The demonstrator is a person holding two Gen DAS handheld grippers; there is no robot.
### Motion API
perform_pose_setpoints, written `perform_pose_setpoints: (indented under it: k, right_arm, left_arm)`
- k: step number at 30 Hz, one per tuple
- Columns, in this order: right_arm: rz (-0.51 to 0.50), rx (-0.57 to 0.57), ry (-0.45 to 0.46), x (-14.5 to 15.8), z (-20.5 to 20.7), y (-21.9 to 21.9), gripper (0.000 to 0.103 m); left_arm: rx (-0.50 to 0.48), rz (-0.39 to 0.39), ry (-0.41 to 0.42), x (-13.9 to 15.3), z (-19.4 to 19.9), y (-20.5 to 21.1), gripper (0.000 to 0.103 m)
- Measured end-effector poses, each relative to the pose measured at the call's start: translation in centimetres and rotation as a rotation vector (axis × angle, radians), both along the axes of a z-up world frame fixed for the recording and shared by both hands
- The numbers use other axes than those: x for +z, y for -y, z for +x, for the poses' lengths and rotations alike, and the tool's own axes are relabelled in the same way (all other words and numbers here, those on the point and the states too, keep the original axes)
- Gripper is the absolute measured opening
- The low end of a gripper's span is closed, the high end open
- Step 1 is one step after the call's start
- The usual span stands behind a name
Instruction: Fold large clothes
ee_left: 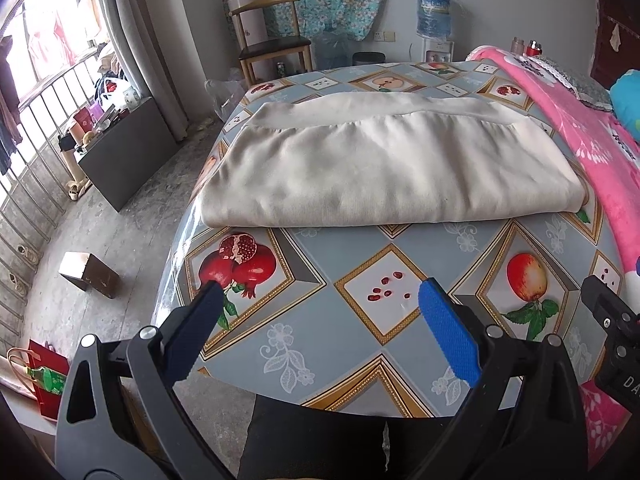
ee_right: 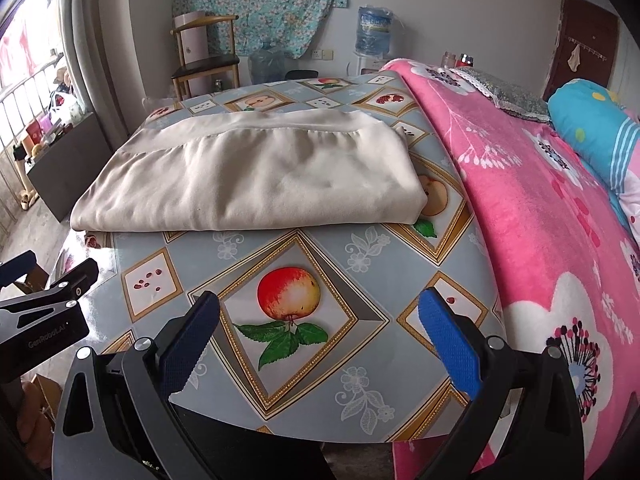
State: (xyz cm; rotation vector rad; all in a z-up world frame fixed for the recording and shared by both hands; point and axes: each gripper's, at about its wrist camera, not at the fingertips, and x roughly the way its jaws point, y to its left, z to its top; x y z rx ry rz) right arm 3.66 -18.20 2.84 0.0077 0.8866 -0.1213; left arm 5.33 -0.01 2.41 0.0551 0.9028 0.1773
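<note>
Garment (ee_left: 384, 160): a cream-coloured piece of clothing lies folded into a flat rectangular stack on the table (ee_left: 360, 320), which carries a fruit-print oilcloth. In the left wrist view the stack sits at 12 o'clock from the gripper, on the far half of the tabletop, with its thick folded edge facing the camera and a hem band along the far side. In the right wrist view the same stack lies at 11 o'clock.

Left gripper (ee_left: 320, 300): jaws spread wide, nothing between them. It hovers over the near table edge, well apart from the garment.

Right gripper (ee_right: 320, 308): jaws spread wide, holding nothing, above an apple print near the table's near edge. The garment is well apart from its fingertips.

A pink floral blanket (ee_right: 540, 220) lies on the surface at 3 o'clock, just beside the table. A wooden chair (ee_left: 272, 40) stands against the far wall at 11 o'clock.
</note>
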Motion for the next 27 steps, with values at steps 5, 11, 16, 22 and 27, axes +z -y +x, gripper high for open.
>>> perform_pose_setpoints:
  k: [5,11,16,22,27]
  right_arm:
    - [-0.001,-0.003,0.002,0.02,-0.07,0.16,0.097]
    - [-0.005,-0.006,0.005,0.15,-0.16,0.26,0.097]
    - [-0.007,-0.007,0.006,0.26,-0.19,0.28,0.097]
    - [-0.006,-0.008,0.006,0.27,-0.20,0.24,0.097]
    - [-0.009,-0.008,0.006,0.32,-0.17,0.27,0.097]
  left_arm:
    - [-0.004,-0.002,-0.001,0.04,-0.09,0.09,0.094]
    - [-0.009,-0.008,0.000,0.16,-0.23,0.18,0.094]
    - [-0.013,-0.011,-0.001,0.16,-0.27,0.25,0.094]
    - [-0.016,-0.011,-0.002,0.14,-0.27,0.32,0.094]
    - [-0.017,-0.012,-0.002,0.13,-0.24,0.29,0.094]
